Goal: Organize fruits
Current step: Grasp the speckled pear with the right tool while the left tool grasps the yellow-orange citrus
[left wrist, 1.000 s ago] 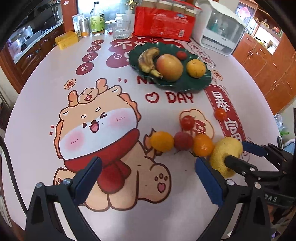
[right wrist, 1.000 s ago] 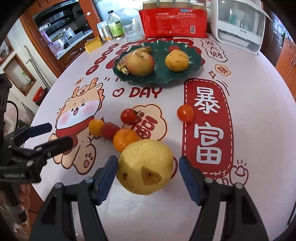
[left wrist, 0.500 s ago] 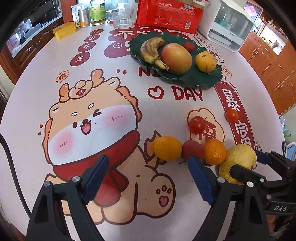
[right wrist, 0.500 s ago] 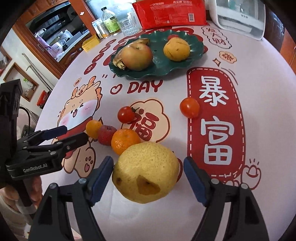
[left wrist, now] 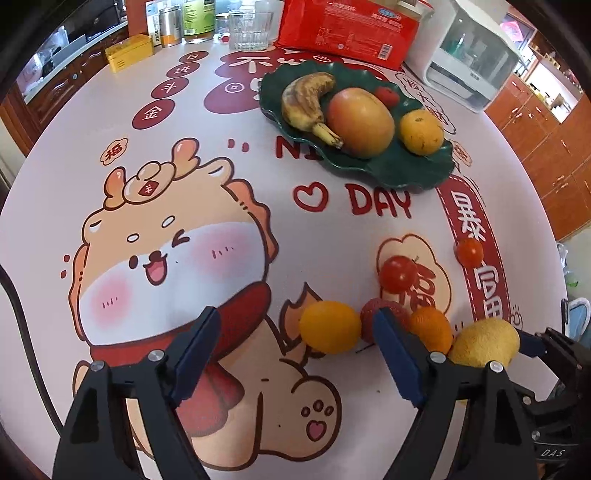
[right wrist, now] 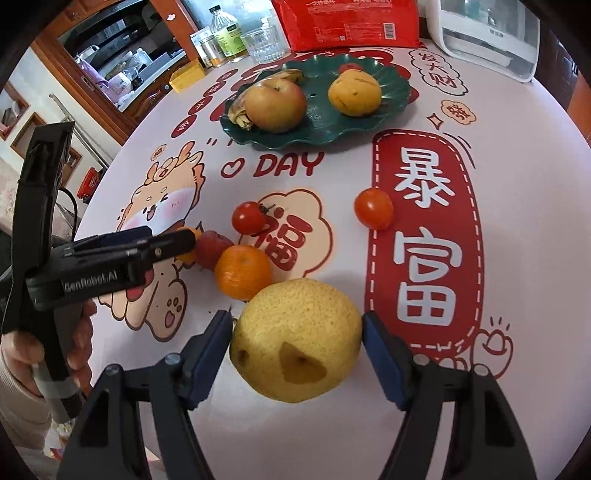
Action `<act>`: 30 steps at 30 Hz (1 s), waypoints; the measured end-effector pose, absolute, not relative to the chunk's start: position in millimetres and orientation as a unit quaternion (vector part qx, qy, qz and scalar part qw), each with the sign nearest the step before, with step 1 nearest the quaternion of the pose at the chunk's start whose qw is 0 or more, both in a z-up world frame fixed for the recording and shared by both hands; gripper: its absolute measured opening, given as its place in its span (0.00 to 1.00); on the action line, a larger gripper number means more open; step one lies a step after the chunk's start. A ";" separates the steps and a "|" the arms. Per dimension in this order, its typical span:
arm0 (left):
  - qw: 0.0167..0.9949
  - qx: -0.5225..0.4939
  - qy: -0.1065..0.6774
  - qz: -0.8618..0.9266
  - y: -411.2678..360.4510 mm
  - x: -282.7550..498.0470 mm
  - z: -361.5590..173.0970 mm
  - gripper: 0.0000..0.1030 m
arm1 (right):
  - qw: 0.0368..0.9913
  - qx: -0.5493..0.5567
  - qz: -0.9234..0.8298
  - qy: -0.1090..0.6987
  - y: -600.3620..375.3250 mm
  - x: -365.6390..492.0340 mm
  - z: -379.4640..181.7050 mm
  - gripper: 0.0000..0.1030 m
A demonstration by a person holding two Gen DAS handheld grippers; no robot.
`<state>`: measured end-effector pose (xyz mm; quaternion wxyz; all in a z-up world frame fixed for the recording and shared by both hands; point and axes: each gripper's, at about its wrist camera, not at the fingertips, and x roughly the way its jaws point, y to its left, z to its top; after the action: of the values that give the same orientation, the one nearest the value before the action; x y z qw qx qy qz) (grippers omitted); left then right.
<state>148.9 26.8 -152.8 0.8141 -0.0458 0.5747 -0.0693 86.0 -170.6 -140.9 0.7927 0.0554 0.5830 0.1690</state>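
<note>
The right gripper (right wrist: 297,347) is clamped on the pear (right wrist: 295,338), both blue pads against its sides after the jaws have just been closing (a brown patch faces the camera). The left gripper (left wrist: 295,354) stands unclenched over the tablecloth (left wrist: 258,177); its jaws have just been narrowing, with nothing pinched, though the yellow citrus (left wrist: 330,326) lies just ahead between the fingers. A hand (right wrist: 79,347) holds that gripper's handle.

Beside the citrus sit a red fruit (right wrist: 212,249) and a mandarin (right wrist: 243,271), touching in a row, the mandarin just beside the pear. Two tomatoes (right wrist: 249,217) lie further out, well apart. Beyond them the green plate (right wrist: 391,99) holds a banana (left wrist: 306,101), an apple (right wrist: 276,105), an orange (right wrist: 354,94) and a small red fruit. A red packet (left wrist: 347,29) and a glass (left wrist: 248,31) stand behind.
</note>
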 end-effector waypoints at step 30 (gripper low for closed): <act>0.793 -0.016 0.591 -0.145 2.5 146.3 -163.8 0.33 | 0.787 0.017 0.178 0.590 -167.8 94.6 -139.6 0.70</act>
<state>146.3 2.5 -163.8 0.7931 -0.0157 0.5913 -0.1455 94.6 -167.8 -139.6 0.7875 0.0167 0.5900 0.1775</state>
